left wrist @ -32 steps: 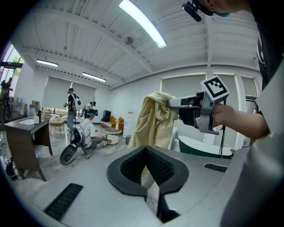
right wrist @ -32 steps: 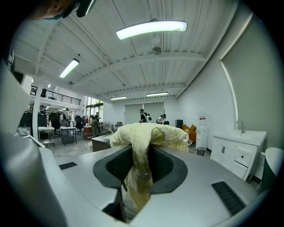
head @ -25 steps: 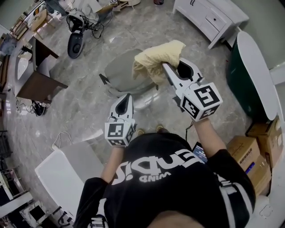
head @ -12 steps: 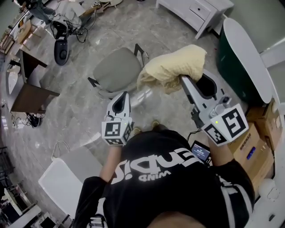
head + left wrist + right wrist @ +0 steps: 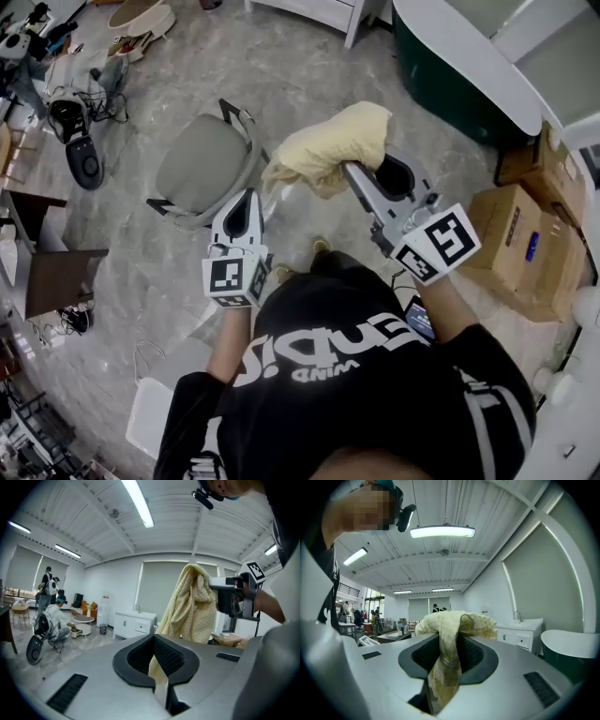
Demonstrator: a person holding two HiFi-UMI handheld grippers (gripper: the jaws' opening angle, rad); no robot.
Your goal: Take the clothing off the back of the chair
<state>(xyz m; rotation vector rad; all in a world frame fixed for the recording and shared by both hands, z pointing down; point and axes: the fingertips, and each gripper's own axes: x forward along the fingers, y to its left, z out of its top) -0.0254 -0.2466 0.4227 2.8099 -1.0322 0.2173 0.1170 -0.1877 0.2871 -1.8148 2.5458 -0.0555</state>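
From the head view, the pale yellow, checked cloth garment (image 5: 333, 145) hangs bunched in the air near twelve o'clock of the person's shoulders, clamped in the right gripper (image 5: 352, 171). It is clear of the grey padded swivel chair (image 5: 197, 169), which stands on the marble floor (image 5: 309, 66) at nine o'clock of the bundle. The left gripper (image 5: 248, 197) points up at seven o'clock of the cloth, close to its lower edge but carrying nothing that I can see. In the left gripper view its jaws are drawn together. A pale sliver shows in the slit, which I take to be the garment beyond rather than a grip on it. The cloth hangs long from the other gripper at one o'clock. In the right gripper view the jaws are clenched on a twisted rope of fabric, and the rest is heaped over the tips at twelve o'clock. I'd judge the lift as good as done. To finish well, the bite should stay firm, since only a narrow twist is caught. The bundle should be carried high so the trailing end doesn't snag the chair's black back frame (image 5: 236, 111). The free claw could support the hanging tail, away from the cardboard boxes (image 5: 525, 248) at three o'clock.
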